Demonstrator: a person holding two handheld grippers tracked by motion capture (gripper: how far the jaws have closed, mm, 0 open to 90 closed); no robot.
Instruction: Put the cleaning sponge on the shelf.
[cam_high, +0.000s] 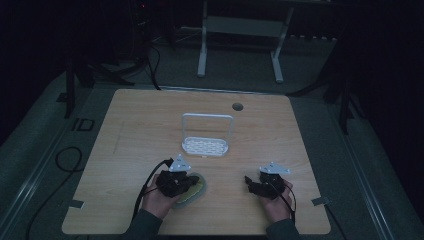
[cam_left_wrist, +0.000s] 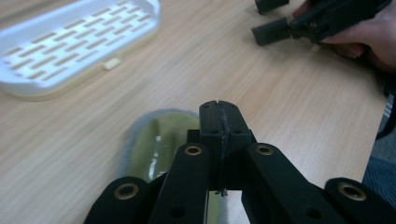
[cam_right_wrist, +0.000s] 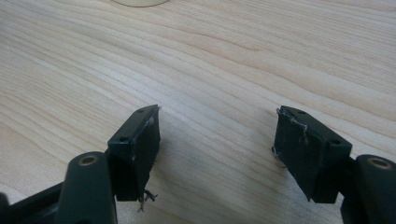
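A shallow yellow-green dish (cam_high: 198, 190) with a grey rim lies on the wooden table near the front left. My left gripper (cam_high: 190, 182) is over it. In the left gripper view, the left gripper (cam_left_wrist: 219, 112) has its jaws pressed together above the dish (cam_left_wrist: 156, 140), and nothing shows between the pads. My right gripper (cam_high: 250, 183) rests at the front right, apart from the dish. Its jaws stand wide open over bare wood in the right gripper view, where the right gripper (cam_right_wrist: 217, 135) holds nothing.
A white slotted tray (cam_high: 205, 146) with an upright wire handle stands mid-table; it is also the tray (cam_left_wrist: 70, 42) at upper left in the left gripper view. A round cable hole (cam_high: 237, 106) is near the far edge. The room around is dark.
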